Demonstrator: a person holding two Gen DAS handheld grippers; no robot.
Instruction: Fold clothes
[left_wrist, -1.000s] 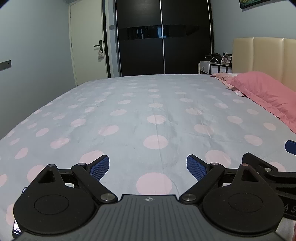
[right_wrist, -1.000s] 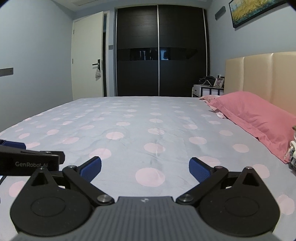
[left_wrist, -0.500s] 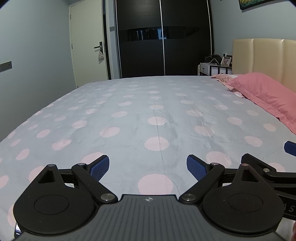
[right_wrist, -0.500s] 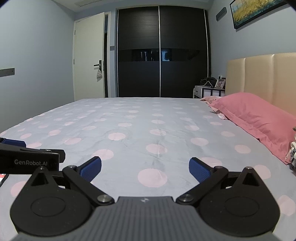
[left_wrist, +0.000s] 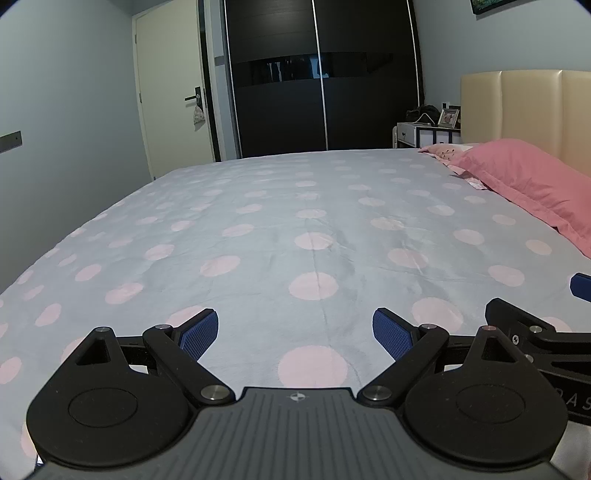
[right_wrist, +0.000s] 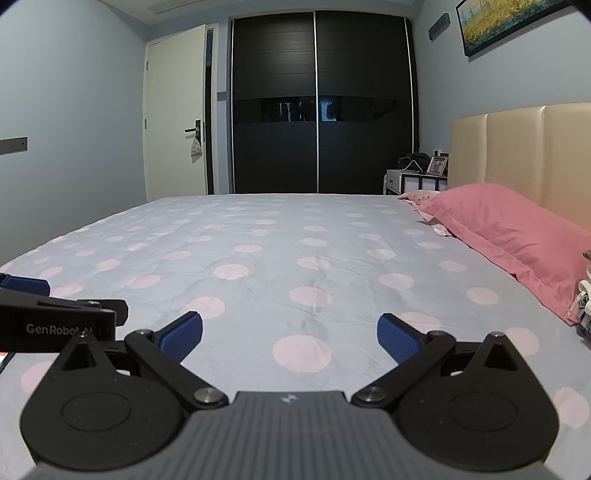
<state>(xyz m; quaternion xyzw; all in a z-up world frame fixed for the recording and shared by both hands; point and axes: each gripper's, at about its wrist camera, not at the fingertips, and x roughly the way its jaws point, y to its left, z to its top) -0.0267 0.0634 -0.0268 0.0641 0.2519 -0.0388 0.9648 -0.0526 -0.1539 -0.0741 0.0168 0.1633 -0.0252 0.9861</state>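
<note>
We are holding both tools low over the bed (left_wrist: 258, 229), side by side: the left gripper (left_wrist: 295, 334) is sitting with its blue pads spread wide and nothing between them, and the right gripper (right_wrist: 290, 334) is doing the same, its jaws parted over bare polka-dot cover. The clothes we are meant to fold are not lying in front of us; the only hint is a small bundle of fabric (right_wrist: 583, 299) peeking in at the far right edge of the right wrist view, just beside the pink pillow (right_wrist: 509, 229), and we cannot tell what garment it is. That is where we are seeing the trouble. Reaching right for it, we are risking pinching the pillow's flange or a fold of the cover along with the cloth, since all three are lying close together and soft. We are also keeping the two tools very near each other, so a sideways swing is likely to knock one gripper against the other. And a grab on a crumpled bundle is likely catching several layers, leaving us dragging a knot onto the bed.
</note>
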